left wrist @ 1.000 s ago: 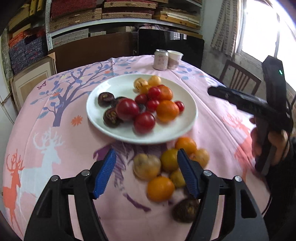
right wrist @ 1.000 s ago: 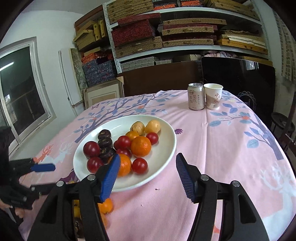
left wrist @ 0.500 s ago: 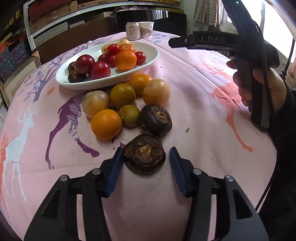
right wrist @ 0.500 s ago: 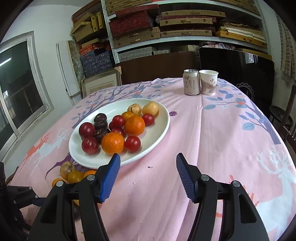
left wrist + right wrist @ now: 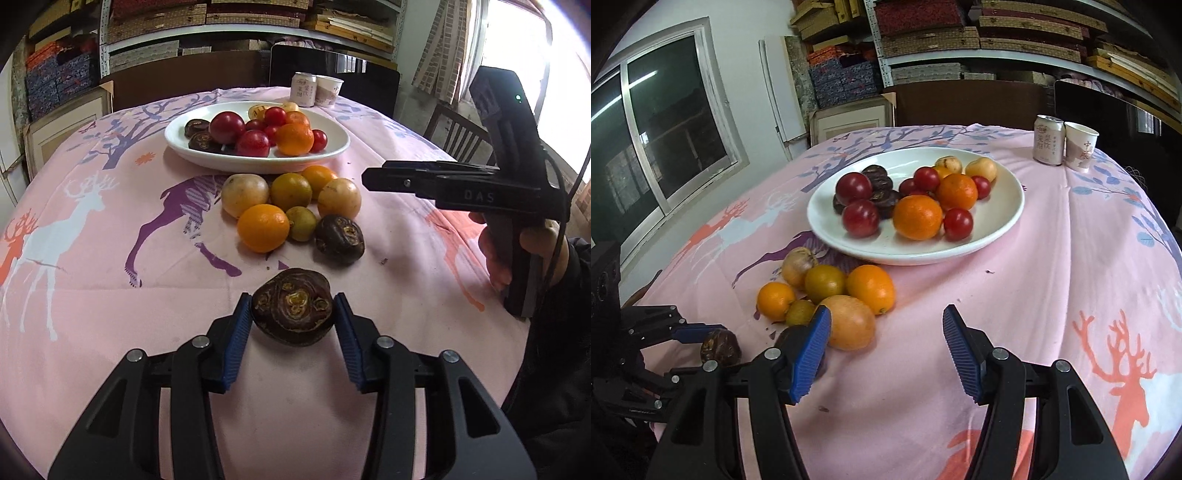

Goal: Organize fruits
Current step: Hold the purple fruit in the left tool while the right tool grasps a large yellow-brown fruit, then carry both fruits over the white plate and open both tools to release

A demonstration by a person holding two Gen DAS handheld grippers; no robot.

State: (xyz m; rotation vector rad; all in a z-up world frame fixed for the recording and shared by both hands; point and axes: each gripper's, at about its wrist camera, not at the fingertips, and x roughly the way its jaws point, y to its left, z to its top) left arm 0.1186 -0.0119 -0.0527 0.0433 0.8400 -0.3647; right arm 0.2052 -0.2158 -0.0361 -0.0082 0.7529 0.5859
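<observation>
My left gripper (image 5: 293, 314) is shut on a dark brown wrinkled fruit (image 5: 293, 306) near the table's front edge; both also show in the right wrist view, the fruit (image 5: 720, 347) at the far left. A second dark fruit (image 5: 339, 239) lies beside a cluster of oranges (image 5: 263, 228) and yellow fruits (image 5: 245, 190) on the cloth. A white plate (image 5: 332, 149) behind them holds red, orange and dark fruits. My right gripper (image 5: 882, 349) is open and empty above the cloth, right of the cluster (image 5: 849, 326).
A drink can (image 5: 1049, 138) and a paper cup (image 5: 1080, 146) stand at the table's far side. The pink deer-print tablecloth (image 5: 1071, 258) covers the round table. Shelves with boxes and a dark chair stand behind.
My left gripper closed onto the dark fruit and raised its view a little. My right gripper dropped lower and nearer the fruit cluster, still open.
</observation>
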